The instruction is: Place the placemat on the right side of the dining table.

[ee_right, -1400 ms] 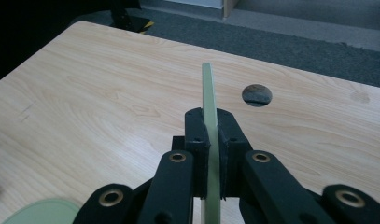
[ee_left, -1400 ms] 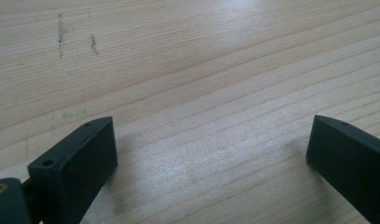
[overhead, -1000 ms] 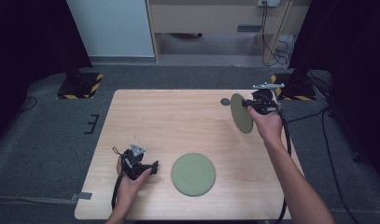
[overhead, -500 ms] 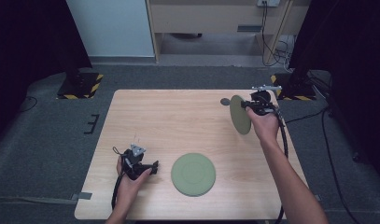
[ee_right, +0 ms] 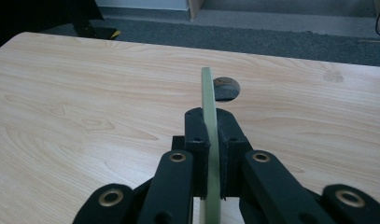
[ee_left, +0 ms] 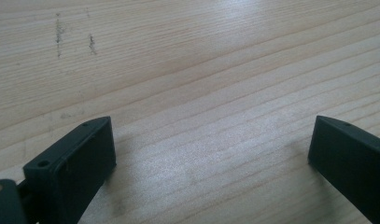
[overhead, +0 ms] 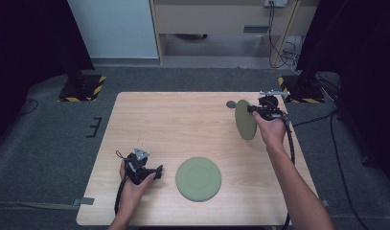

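While edge-on: thin green plate point(ee_right: 210, 140), clamped in right claw point(ee_right: 210, 135)
Left claw point(ee_left: 211, 149): spread wide over grainy tabletop point(ee_left: 201, 70)
Flat: round green plate point(overhead: 198, 178)

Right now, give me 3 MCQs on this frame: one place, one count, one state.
1. Where does the flat plate lie?
A. far left corner
B. near edge, right of the left gripper
C. on the floor

2. How many green plates are there?
A. one
B. two
C. four

3. How is the right gripper?
A. open above the table
B. shut on nothing
C. shut on a held plate, carried on edge

Key: 1 B, the high view shows it beside that gripper; 2 B, one flat, one held; 3 C, the right gripper view shows both pads pressing its rim.
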Available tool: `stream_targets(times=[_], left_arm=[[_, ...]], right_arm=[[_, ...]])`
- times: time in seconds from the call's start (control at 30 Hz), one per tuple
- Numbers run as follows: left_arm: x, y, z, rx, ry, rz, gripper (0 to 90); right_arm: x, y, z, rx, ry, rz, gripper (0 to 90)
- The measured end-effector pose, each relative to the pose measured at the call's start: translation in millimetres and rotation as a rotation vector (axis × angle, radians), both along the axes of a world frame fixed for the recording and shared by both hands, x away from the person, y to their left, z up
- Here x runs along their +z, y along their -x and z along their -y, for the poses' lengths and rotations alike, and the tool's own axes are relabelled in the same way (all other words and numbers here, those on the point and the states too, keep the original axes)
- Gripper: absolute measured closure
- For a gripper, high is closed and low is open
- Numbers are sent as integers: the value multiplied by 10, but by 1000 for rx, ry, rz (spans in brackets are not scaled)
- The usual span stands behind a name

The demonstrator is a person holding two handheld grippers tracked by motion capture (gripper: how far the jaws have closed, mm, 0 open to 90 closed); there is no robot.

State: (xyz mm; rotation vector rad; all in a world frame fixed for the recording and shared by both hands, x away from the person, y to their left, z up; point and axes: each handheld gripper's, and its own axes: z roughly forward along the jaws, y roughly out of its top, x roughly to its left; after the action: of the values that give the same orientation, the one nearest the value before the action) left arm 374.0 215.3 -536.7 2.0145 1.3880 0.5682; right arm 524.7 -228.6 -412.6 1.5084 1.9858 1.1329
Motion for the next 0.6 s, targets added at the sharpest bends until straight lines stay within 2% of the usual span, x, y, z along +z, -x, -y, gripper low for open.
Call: stream_targets(times=[0.6], left_arm=[[0, 2, 2, 2, 0, 0, 1]], right_arm=[[-39, 13, 239, -24, 28, -3, 856]])
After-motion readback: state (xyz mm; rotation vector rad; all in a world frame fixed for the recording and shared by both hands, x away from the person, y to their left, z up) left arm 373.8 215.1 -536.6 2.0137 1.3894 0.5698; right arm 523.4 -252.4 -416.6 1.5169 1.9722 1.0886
